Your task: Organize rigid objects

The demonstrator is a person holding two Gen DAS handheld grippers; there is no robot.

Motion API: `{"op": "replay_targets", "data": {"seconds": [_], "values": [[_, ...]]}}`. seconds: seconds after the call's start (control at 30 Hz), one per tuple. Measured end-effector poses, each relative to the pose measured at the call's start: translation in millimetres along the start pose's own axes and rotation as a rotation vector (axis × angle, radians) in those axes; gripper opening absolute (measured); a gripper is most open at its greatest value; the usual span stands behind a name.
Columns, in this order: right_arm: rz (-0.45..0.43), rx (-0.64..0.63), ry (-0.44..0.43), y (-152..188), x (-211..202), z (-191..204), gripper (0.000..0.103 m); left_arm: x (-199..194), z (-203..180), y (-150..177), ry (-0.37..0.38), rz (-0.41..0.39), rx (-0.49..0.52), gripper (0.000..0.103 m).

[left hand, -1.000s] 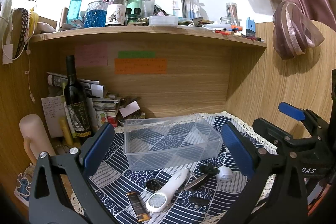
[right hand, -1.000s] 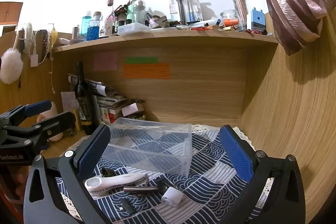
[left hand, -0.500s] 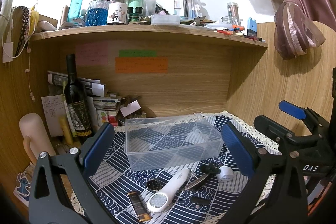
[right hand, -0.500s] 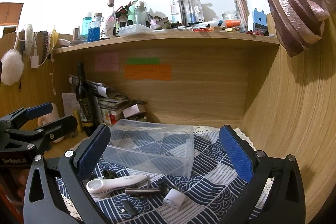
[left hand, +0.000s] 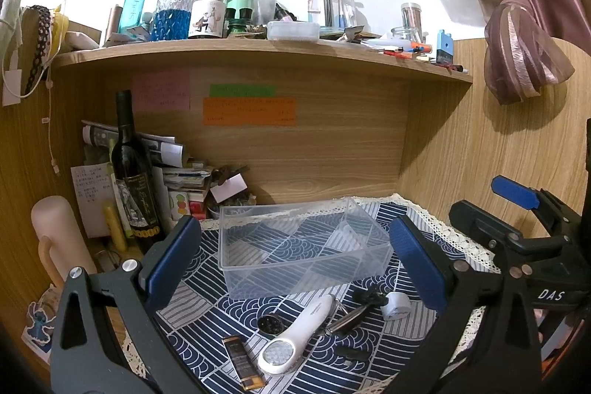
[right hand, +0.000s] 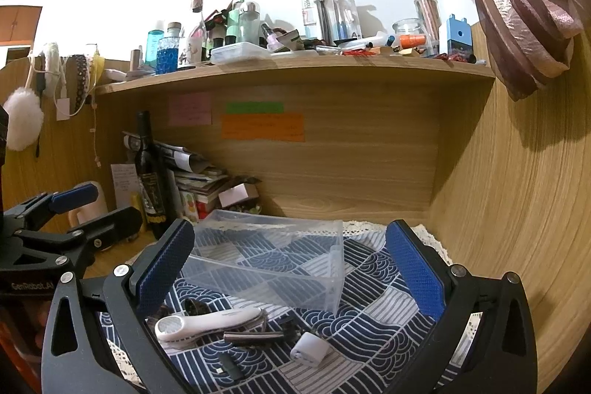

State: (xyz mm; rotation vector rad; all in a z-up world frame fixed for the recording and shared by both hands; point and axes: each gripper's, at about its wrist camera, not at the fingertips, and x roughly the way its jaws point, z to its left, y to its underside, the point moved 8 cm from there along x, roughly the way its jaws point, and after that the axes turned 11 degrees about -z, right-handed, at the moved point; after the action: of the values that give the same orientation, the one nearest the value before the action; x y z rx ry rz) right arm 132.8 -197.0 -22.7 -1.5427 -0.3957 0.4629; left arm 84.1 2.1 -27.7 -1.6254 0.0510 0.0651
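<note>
The left gripper (left hand: 295, 261) is held above the near edge of the patterned blue-and-white cloth (left hand: 207, 290), jaws spread wide, nothing between the blue pads. The right gripper (right hand: 290, 268) is in the same condition: jaws fully apart, pads bare, no contact with any item. Each unit is visible in the other's camera, the right one at the right edge of the left wrist view and the left one at the left edge of the right wrist view. A clear plastic bin (left hand: 295, 246) with internal dividers sits on the cloth toward the back; no item is visible inside it. The loose items lie in a cluster on the cloth in front of the bin. A white handheld device (left hand: 295, 335) with a round perforated head lies diagonally at the centre. A dark round disc (left hand: 269, 324) lies just beside its left flank. A narrow dark bar with a gold end (left hand: 243, 362) lies nearest the camera. A slim metallic stick (left hand: 349, 318) lies just right of the device handle, with a small white cylinder (left hand: 397, 305) and a black clip-like piece (left hand: 367, 296) beyond it. A short black stick (left hand: 351, 353) lies apart toward the front. A dark wine bottle (left hand: 133, 180) stands at the back left against stacked papers.
</note>
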Motion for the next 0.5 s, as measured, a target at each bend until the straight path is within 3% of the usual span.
{"op": "replay_targets", "data": {"seconds": [0.5], "values": [[0.002, 0.010, -0.011, -1.0, -0.9, 1.3, 0.103, 1.2, -1.5, -1.3, 0.006, 0.000, 0.000, 0.103]]}}
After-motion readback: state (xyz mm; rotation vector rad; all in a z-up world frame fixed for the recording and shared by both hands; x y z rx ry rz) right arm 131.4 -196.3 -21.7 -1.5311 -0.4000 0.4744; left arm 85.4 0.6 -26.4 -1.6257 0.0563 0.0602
